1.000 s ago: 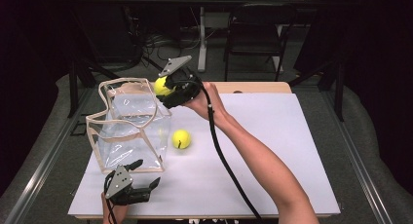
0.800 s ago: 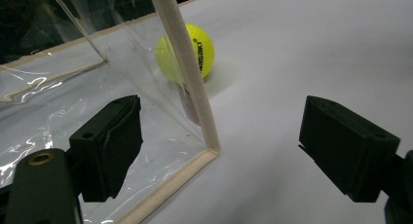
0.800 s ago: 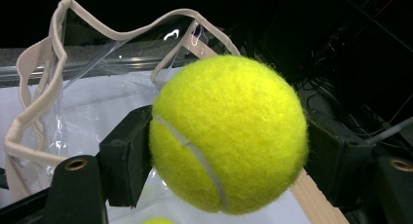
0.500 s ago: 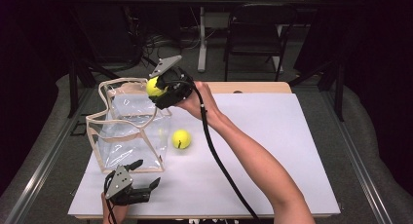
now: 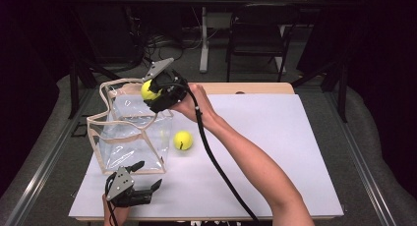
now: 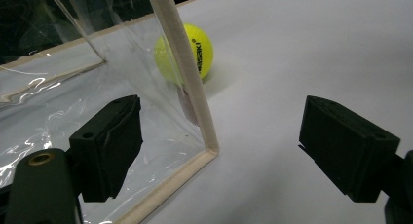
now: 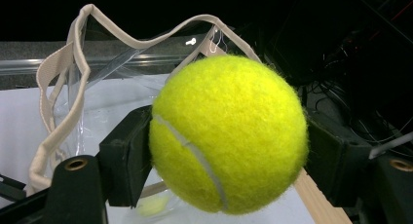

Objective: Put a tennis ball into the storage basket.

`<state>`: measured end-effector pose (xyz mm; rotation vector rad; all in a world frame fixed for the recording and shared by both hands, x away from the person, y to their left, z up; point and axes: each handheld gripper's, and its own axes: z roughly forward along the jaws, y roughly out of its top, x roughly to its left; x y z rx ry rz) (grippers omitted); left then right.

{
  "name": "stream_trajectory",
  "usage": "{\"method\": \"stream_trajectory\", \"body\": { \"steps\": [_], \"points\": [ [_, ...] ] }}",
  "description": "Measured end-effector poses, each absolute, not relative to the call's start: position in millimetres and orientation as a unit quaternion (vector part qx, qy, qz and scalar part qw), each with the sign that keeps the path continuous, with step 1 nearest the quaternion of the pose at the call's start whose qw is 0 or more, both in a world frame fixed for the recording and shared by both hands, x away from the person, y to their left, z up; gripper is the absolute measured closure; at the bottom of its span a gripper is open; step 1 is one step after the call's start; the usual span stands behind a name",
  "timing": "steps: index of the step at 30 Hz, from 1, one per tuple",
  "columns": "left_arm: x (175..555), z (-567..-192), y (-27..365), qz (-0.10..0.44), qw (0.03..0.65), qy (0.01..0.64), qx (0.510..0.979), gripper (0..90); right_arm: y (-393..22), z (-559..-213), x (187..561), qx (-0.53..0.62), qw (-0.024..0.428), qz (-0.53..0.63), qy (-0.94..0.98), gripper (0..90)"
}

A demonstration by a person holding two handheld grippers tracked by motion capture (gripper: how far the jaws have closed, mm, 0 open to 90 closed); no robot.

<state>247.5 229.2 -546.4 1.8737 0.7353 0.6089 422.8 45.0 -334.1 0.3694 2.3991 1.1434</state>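
Tennis ball (image 7: 229, 136) sits clamped in my right claw (image 5: 153, 94) above the clear bag's (image 5: 130, 137) open rim, while my left claw (image 5: 147, 176) rests wide open and empty on the counter (image 5: 275, 152) beside the bag's corner.

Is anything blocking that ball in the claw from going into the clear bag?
Nothing visible does. The right claw holds the tennis ball at the clear bag's open top, whose cloth rim sags unevenly but leaves the mouth open.

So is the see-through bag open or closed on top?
Open. The clear bag's beige rim gapes wide, and the right gripper holds a tennis ball above it.
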Motion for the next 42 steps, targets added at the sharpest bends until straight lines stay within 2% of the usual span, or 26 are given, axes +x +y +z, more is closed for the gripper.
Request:
{"method": "stream_trajectory", "body": {
  "steps": [42],
  "points": [
    [247.6,-546.4,229.4,0.251,0.497,0.305,0.773,15.9,82.7,-343.2,415.2,0.111,0.208,0.396,0.888,26.1]
  ]
}}
